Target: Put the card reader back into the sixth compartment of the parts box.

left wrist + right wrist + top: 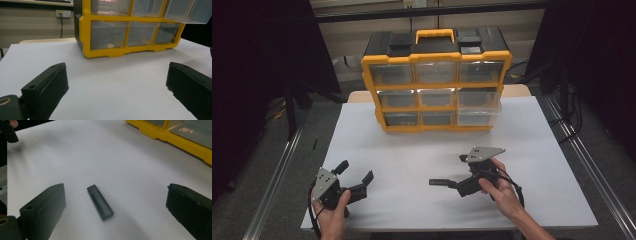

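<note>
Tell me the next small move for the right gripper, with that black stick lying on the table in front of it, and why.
Probably lower the right gripper straight down over the black stick, then close. Its jaws stand wide open, the stick lies flat on the white table between them, untouched. The stick lies slightly skewed, so a small twist may square the grip.

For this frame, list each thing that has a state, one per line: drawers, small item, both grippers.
Organizer cabinet: upright at the table's far edge.
Middle-right drawer: pulled partly out.
Bottom-right drawer: pulled partly out.
Other drawers: look pushed in.
Black USB stick: lying flat on the white table, ungripped.
Left gripper: open, holding nothing.
Right gripper: open, jaws either side of the stick.
</note>
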{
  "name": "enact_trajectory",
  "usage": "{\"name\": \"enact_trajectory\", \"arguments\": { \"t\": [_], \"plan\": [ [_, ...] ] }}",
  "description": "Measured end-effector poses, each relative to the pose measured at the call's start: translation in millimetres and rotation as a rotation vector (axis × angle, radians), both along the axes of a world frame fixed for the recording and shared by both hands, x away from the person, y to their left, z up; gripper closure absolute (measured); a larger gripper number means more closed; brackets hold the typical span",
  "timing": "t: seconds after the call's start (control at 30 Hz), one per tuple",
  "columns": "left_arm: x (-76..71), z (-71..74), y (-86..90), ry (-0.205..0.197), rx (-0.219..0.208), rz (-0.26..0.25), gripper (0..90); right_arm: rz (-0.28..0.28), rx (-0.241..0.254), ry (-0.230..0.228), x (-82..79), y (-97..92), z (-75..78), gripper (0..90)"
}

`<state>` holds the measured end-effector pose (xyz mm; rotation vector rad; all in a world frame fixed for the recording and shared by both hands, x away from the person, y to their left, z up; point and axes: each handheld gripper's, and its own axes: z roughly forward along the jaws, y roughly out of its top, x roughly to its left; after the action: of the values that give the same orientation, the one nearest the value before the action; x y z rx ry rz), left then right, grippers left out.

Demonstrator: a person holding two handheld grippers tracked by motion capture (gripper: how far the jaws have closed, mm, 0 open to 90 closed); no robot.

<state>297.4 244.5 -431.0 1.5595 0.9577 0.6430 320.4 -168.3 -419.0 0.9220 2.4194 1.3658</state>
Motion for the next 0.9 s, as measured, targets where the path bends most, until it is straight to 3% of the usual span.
{"name": "enact_trajectory", "arguments": {
  "t": [0.17, 0.37, 0.43, 0.47, 0.53, 0.73, 0.77, 0.9],
  "plan": [
    [-0.6, 0.3, 1.0, -0.006, 0.004, 0.001, 3.8, 0.066, -0.070, 0.064, 4.5, 8.0, 0.5, 6.1],
    [-0.6, 0.0, 0.7, -0.002, 0.006, -0.001, 3.7, 0.047, -0.134, 0.104, 12.3, 19.4, -1.0, 6.4],
    [-0.6, -0.1, 0.4, -0.003, 0.007, 0.001, 3.8, 0.060, -0.132, 0.131, 15.6, 23.2, -2.4, 6.4],
    [-0.5, -0.1, 0.4, -0.002, 0.007, 0.000, 3.7, 0.063, -0.154, 0.138, 17.5, 26.3, -3.5, 6.0],
    [-0.4, -0.1, 0.7, -0.001, 0.013, -0.001, 3.8, 0.082, -0.174, 0.125, 19.3, 30.6, -4.6, 6.5],
    [-0.7, 0.4, 0.7, -0.005, 0.003, -0.006, 3.8, 0.133, -0.245, 0.164, 28.6, 43.1, -7.9, 6.0],
    [-0.7, 0.5, 0.8, -0.006, 0.002, -0.008, 3.8, 0.189, -0.256, 0.172, 31.2, 46.4, -8.7, 6.7],
    [-0.8, 0.4, 1.2, -0.008, 0.001, -0.009, 3.7, 0.206, -0.297, 0.173, 34.8, 52.4, -9.0, 8.0]
  ]
}}
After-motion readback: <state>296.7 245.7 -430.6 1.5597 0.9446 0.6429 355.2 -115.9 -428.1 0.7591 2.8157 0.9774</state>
